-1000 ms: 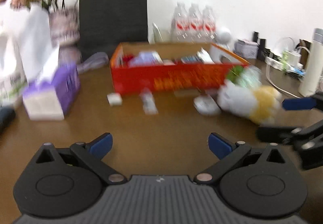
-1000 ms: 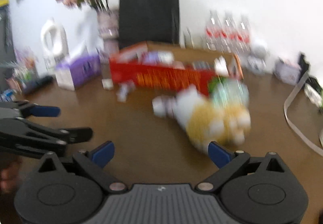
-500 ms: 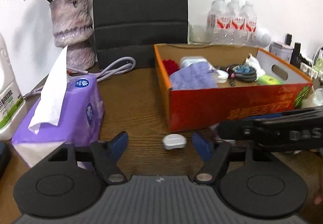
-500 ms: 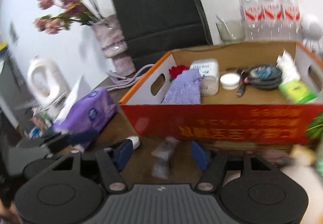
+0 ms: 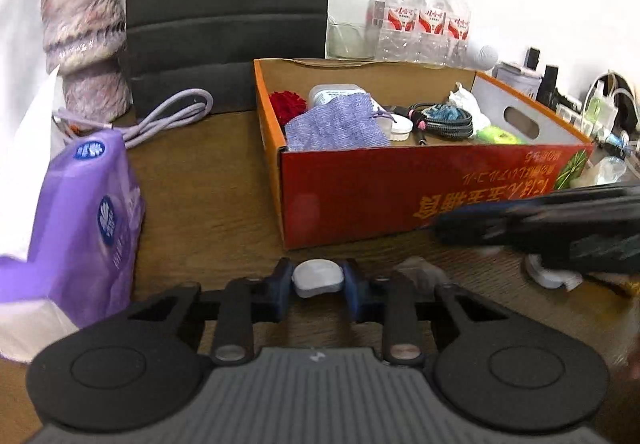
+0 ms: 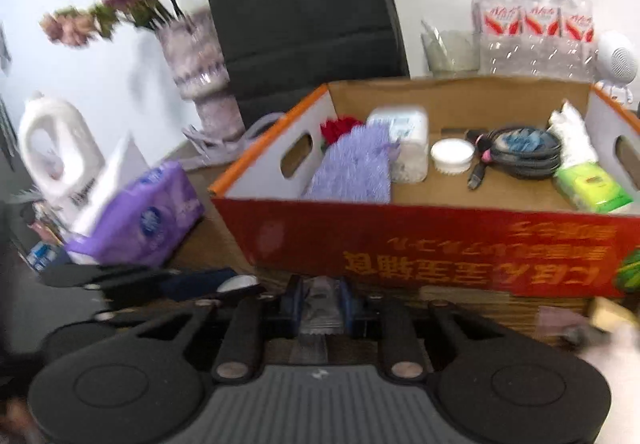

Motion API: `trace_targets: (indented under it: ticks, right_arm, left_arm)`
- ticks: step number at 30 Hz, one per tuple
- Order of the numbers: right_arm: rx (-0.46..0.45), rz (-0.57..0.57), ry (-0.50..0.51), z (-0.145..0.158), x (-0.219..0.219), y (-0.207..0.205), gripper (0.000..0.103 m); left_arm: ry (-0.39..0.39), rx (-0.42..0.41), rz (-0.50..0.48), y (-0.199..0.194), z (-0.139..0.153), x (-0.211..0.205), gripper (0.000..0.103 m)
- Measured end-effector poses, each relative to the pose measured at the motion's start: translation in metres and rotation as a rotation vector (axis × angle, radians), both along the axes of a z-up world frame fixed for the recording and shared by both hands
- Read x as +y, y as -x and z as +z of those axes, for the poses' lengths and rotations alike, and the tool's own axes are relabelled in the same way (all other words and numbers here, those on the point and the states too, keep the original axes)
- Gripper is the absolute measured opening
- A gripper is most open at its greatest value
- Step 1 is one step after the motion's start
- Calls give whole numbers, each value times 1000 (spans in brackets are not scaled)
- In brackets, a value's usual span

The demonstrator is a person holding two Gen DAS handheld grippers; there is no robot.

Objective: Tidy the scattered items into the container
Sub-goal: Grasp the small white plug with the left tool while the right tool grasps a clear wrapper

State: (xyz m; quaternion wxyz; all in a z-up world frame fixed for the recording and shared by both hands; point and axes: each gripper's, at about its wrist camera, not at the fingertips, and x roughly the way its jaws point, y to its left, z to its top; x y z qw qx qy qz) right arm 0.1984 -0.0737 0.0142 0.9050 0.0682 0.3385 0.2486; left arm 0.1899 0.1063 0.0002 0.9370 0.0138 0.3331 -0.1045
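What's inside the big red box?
The red box holds a purple knit pouch, something red, a white container, a round white lid, a coiled black cable and a green packet. Anything beneath the pouch is hidden.

The red cardboard box carries a row of large yellow-orange Chinese characters on its front wall, printed upside down as seen from both wrists; above them runs a smaller line, also inverted and too blurred to read, beside a green leaf picture at the right corner. The water bottles wear red-and-white labels whose script is too small to make out. The purple tissue pack shows round blue-and-white brand badges, their lettering not legible.
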Motion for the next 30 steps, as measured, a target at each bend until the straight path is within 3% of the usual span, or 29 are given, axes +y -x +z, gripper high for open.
trace_targets:
  ticks: [5,7,12,14,22,26,30]
  right_arm:
    - [30,-16,-188,22,-70,34,18]
    - [38,-27,-212,23,-95,52,18]
    - [-73,-27,121,8,-102,125,19]
    - [-81,-17,196,-2,-103,150,19]
    - [-67,-19,228,-19,-125,200,22]
    - [-64,-22,223,-19,-129,207,40]
    - [-66,-30,219,-20,-129,209,40]
  left_arm:
    - [25,-41,68,42,18,-15,27]
    - [48,-76,91,72,27,-27,28]
    - [45,-96,135,147,24,-74,28]
    - [27,-97,127,170,20,-92,28]
    - [-62,-60,75,216,2,-125,28]
    - [-68,-54,74,219,1,-128,31]
    - [-73,-35,72,218,-1,-129,32]
